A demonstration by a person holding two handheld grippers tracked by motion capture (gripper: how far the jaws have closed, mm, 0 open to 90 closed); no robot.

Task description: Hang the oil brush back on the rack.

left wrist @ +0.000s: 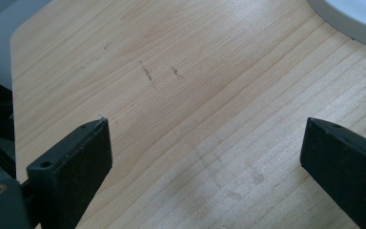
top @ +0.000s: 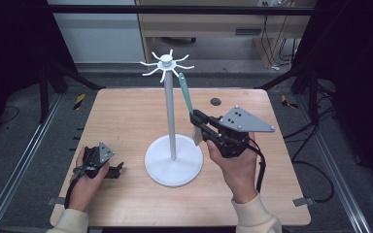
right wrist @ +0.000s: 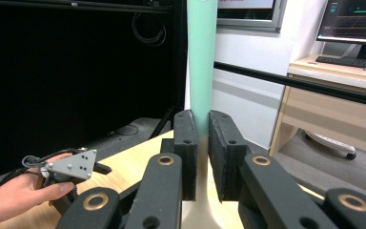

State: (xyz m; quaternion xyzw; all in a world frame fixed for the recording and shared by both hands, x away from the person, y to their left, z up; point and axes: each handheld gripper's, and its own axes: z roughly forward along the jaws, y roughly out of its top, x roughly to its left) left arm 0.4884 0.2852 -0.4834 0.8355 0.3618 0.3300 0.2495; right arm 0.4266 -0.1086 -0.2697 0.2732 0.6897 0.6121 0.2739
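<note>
Two hands work at a wooden table, each holding a black two-jaw gripper. Nearest the camera in the high view, the left hand rests on the tabletop at the near left corner, its left gripper lying low on the wood; the left gripper view shows its jaws spread wide over bare boards, nothing between them, with the rim of a white round base at the upper right. Farther in, the right hand lifts the right gripper above the table, just right of the white stand. Its jaws are pressed against a spatula with a mint-green handle and pale blade end, held nearly upright, the handle tip close to the ring of white hooks at the top of the pole. Beyond the table, a desk with monitors stands against the wall.
</note>
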